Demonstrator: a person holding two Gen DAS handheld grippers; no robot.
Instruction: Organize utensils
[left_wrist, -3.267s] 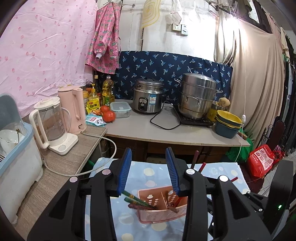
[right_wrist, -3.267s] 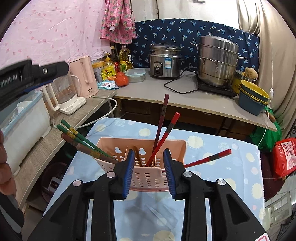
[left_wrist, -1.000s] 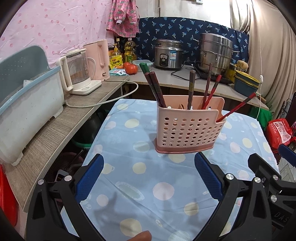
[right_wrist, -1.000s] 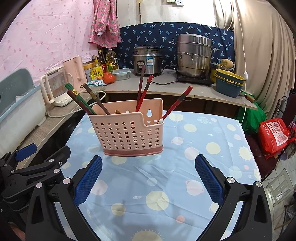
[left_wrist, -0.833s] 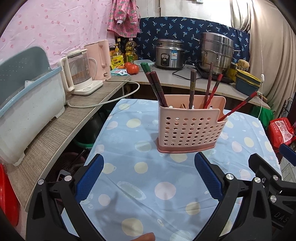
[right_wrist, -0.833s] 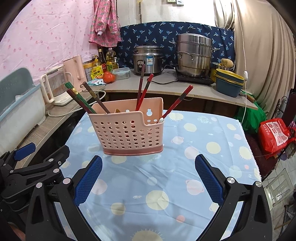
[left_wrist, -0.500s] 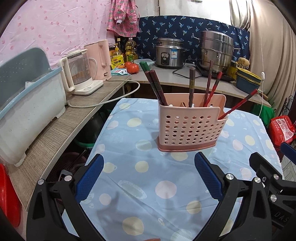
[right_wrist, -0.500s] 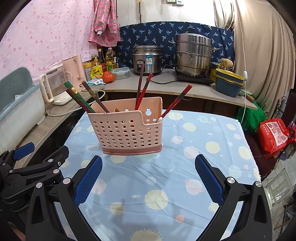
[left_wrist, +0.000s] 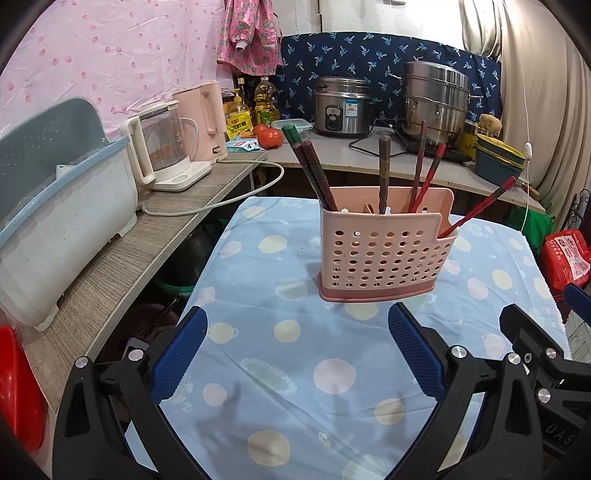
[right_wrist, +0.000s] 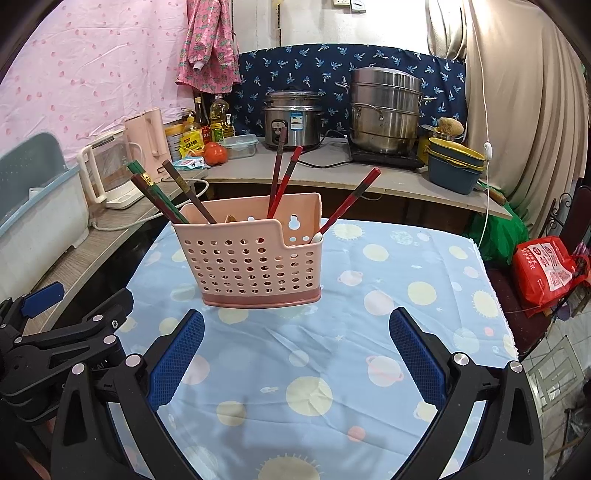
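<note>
Pink utensil caddy (left_wrist: 382, 254) stands mid-table on the dotted blue tablecloth (left_wrist: 258, 280), chopsticks (right_wrist: 284, 182) leaning inside — left gripper (left_wrist: 297, 354) and right gripper (right_wrist: 295, 350) both splayed wide, empty, near its front edge.

Right gripper (left_wrist: 546, 373) body, at the right of the left gripper's view: letters "DAS", partly cut off.
Left gripper (right_wrist: 70, 332) body, at the left of the right gripper's view: letters "AI", partly hidden.
Red bag (right_wrist: 546, 271), far right: print illegible.

A rice cooker (right_wrist: 293, 118) and steel steamer pot (right_wrist: 386, 110) stand on the counter (right_wrist: 332, 166).
</note>
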